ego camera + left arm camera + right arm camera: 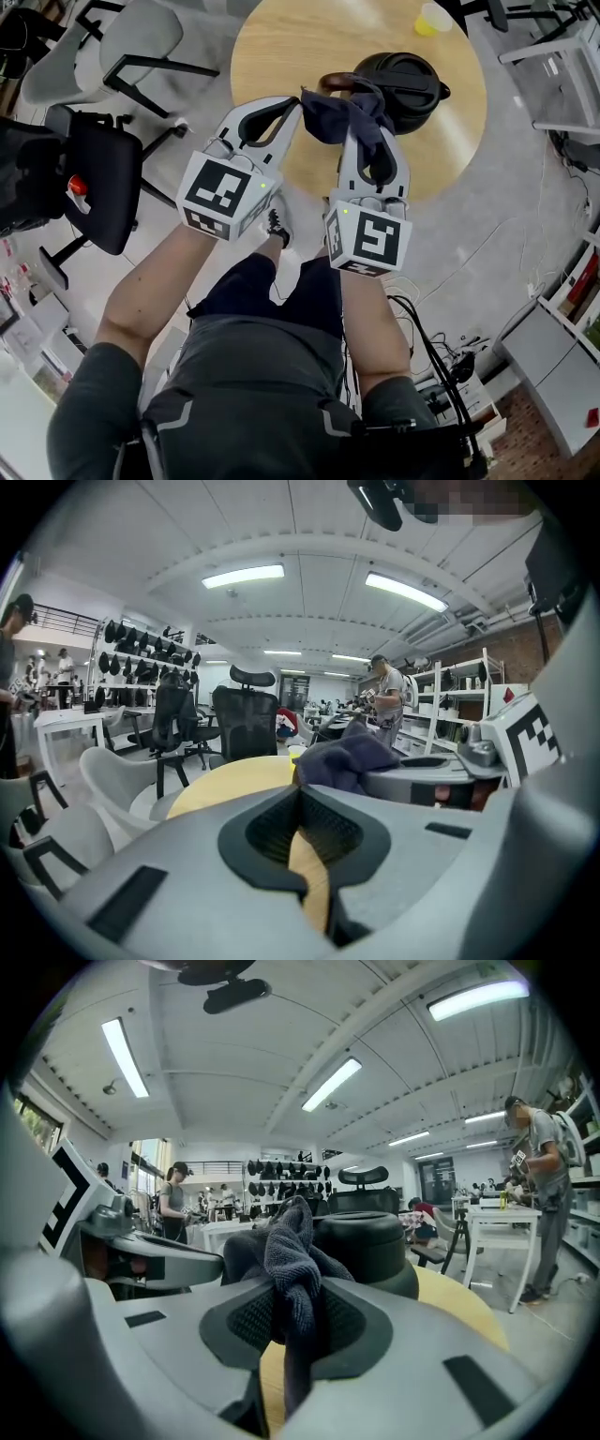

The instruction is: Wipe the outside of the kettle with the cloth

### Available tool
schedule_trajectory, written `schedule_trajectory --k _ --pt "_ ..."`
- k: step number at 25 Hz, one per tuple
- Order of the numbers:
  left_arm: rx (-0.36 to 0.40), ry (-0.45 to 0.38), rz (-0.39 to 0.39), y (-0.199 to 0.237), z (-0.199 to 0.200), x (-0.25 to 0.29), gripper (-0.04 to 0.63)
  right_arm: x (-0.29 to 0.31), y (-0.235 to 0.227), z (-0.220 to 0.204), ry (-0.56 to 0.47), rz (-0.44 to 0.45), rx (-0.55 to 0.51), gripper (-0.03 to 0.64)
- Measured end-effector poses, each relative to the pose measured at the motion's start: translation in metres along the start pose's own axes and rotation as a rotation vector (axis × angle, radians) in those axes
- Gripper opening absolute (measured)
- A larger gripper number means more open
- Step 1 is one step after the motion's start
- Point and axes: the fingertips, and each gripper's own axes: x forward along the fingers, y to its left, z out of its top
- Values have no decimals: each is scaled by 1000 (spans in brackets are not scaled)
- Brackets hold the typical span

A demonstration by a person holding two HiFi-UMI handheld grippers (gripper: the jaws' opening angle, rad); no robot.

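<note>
A black kettle (408, 84) stands on the round wooden table (281, 47); in the right gripper view the kettle (370, 1241) rises just behind the jaws. A dark blue cloth (330, 120) hangs in the air in front of it. My right gripper (364, 120) is shut on the cloth (291, 1241), which bunches above its tips (291, 1288). My left gripper (296, 101) is shut too, its tips at the cloth's left corner and seemingly pinching it. In the left gripper view the cloth (349, 759) sits just past the left gripper (300, 787).
A yellow cup (431, 19) stands on the table's far side. A grey chair (131, 37) and a black chair (94, 178) are at the left. White shelving (562, 66) is at the right, and cables (441, 356) lie on the floor.
</note>
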Motion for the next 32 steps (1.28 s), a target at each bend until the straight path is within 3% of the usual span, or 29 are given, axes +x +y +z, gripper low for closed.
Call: schedule_trajectory --k 10,24,32 --pt "0 8 -22 0 -22 6 9 8 10 -38 28 -2 17 94" --pt "-58 58 -26 -4 -78 23 9 27 -4 -126 151 -18 47 94" --pt "-91 65 -19 -12 -80 23 9 19 -2 -120 173 22 40 94"
